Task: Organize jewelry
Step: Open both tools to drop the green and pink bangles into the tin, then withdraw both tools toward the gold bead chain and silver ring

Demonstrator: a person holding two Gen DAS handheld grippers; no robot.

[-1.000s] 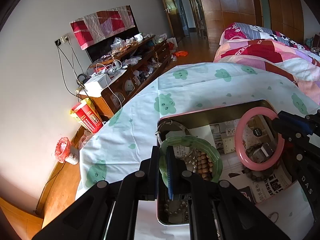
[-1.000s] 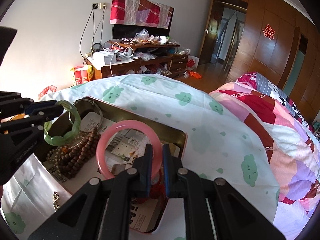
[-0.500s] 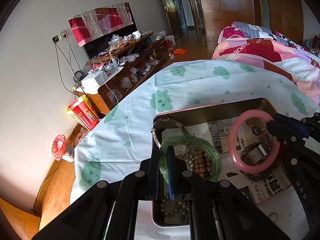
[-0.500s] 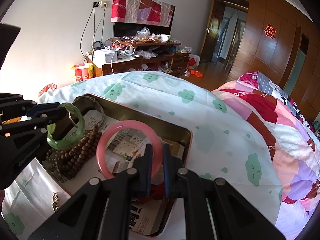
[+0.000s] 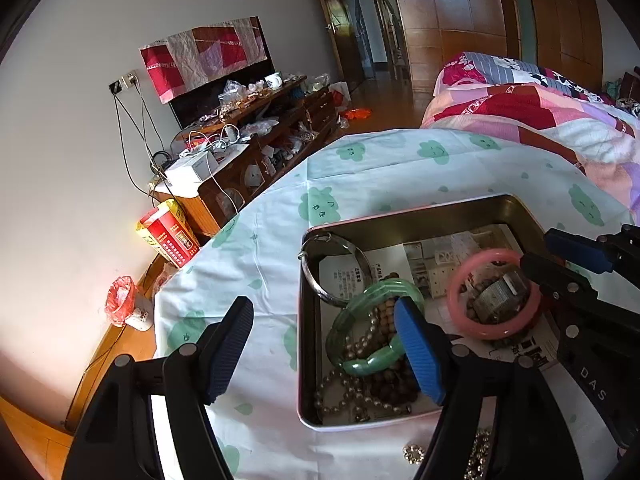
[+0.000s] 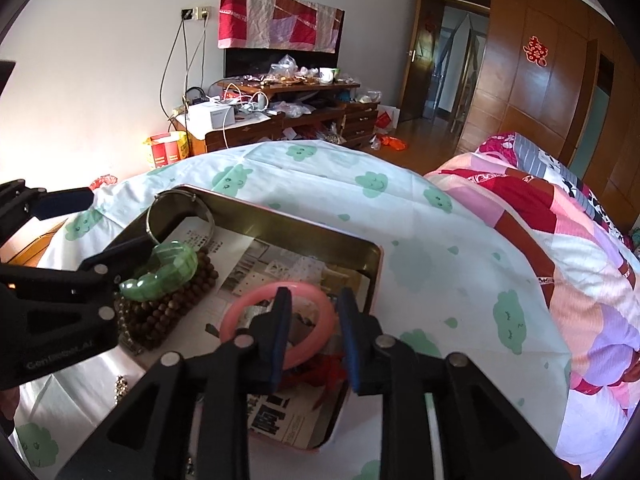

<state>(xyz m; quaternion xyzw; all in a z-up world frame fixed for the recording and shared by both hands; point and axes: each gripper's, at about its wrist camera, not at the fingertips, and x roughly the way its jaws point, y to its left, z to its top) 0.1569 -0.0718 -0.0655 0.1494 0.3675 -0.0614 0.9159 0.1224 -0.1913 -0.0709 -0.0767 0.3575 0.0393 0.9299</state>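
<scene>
Pink bangle (image 6: 256, 300) between right tongs (image 6: 314, 340)

The letters "DAS" stand in white on the black arm of the right gripper (image 5: 560, 264), at four o'clock in the left wrist view. A red double-happiness sign (image 6: 536, 50) hangs on the wooden wardrobe door at two o'clock. The printed paper (image 6: 276, 412) in the tin is too small to read.

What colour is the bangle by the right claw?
Pink bangle, clearest in the right wrist view.
</scene>
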